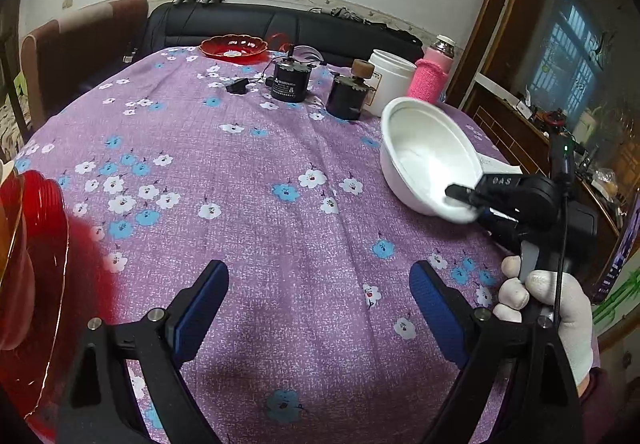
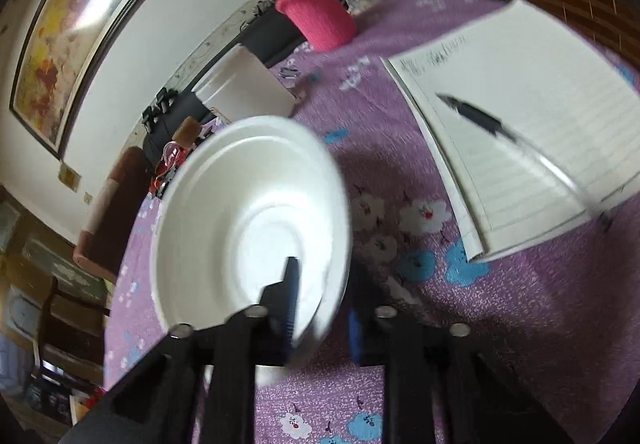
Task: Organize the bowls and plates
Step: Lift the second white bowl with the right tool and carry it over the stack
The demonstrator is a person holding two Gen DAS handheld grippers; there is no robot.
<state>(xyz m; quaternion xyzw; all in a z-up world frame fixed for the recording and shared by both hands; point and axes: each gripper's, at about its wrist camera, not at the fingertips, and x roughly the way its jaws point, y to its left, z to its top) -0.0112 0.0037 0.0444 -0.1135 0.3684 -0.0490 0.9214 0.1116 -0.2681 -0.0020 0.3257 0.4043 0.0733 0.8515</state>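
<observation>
Though the right gripper (image 1: 466, 200) has its jaws clamped on the rim of the white bowl (image 1: 428, 160), tilted at the right of the table (image 1: 240, 164), we judge sorting barely begun. We count 1 white bowl and 2 red dishes, one at the far edge (image 1: 233, 46), one at the left border (image 1: 32, 264); the left gripper (image 1: 318, 296) gapes wide, empty.

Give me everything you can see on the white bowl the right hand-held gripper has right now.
The white bowl is plain, matte and empty, looking like foam or thin plastic, with a flat rim and ringed base. It is tilted, its opening turned toward the right wrist camera. The right hand-held gripper is shut on its near rim, one finger inside and one outside. It hangs over the purple floral tablecloth; whether its underside touches the cloth is unclear.
</observation>
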